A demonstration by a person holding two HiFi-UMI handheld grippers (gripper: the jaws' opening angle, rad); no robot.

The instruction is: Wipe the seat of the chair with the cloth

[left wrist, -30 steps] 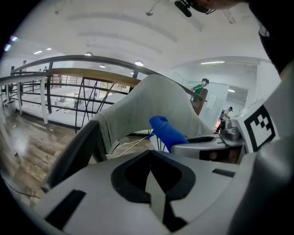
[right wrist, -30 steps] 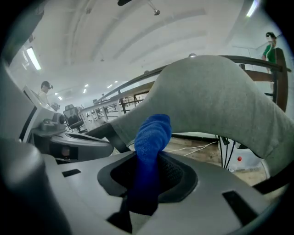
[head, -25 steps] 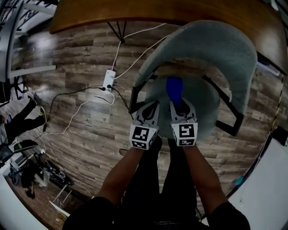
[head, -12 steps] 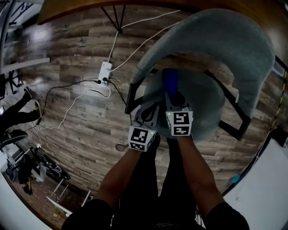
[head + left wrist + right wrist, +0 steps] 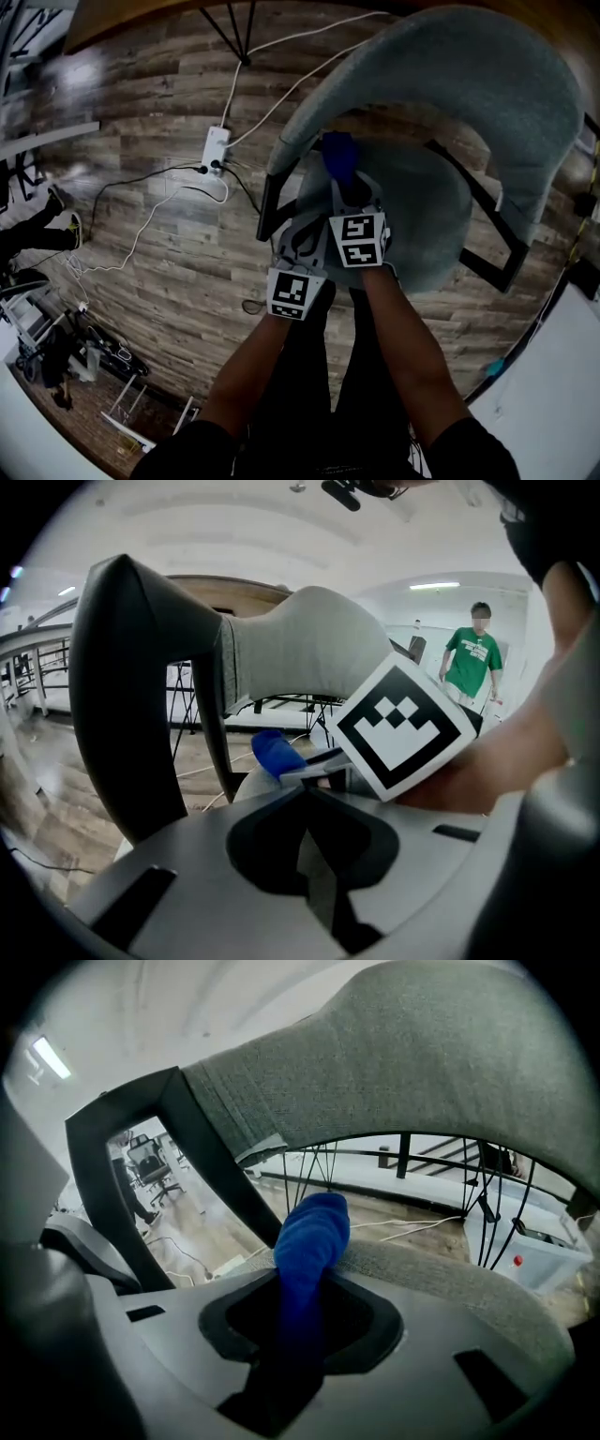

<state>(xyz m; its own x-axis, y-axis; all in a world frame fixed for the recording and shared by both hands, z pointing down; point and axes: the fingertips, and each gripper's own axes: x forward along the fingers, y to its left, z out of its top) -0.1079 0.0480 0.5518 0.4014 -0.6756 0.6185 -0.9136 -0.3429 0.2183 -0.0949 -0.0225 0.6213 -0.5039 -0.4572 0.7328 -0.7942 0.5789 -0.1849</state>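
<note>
The grey chair stands below me, its round seat (image 5: 422, 225) under a curved backrest (image 5: 469, 75). My right gripper (image 5: 347, 185) is over the left rear part of the seat, shut on a blue cloth (image 5: 337, 155) that sticks out ahead of its jaws. In the right gripper view the cloth (image 5: 314, 1237) is pinched between the jaws and lies on the seat (image 5: 441, 1274). My left gripper (image 5: 302, 225) hovers by the seat's left front edge, shut with nothing in it. From the left gripper view I see the cloth (image 5: 274, 754) beside the black arm frame (image 5: 131, 696).
A white power strip (image 5: 217, 147) with white and black cables lies on the wood floor left of the chair. A wooden table edge (image 5: 141, 19) and its black legs (image 5: 239, 23) are at the top. A person in a green shirt (image 5: 473, 663) stands far off.
My right gripper has pushed the cloth forward and to the left over the seat, toward the backrest. The left gripper has stayed by the seat's front edge.
</note>
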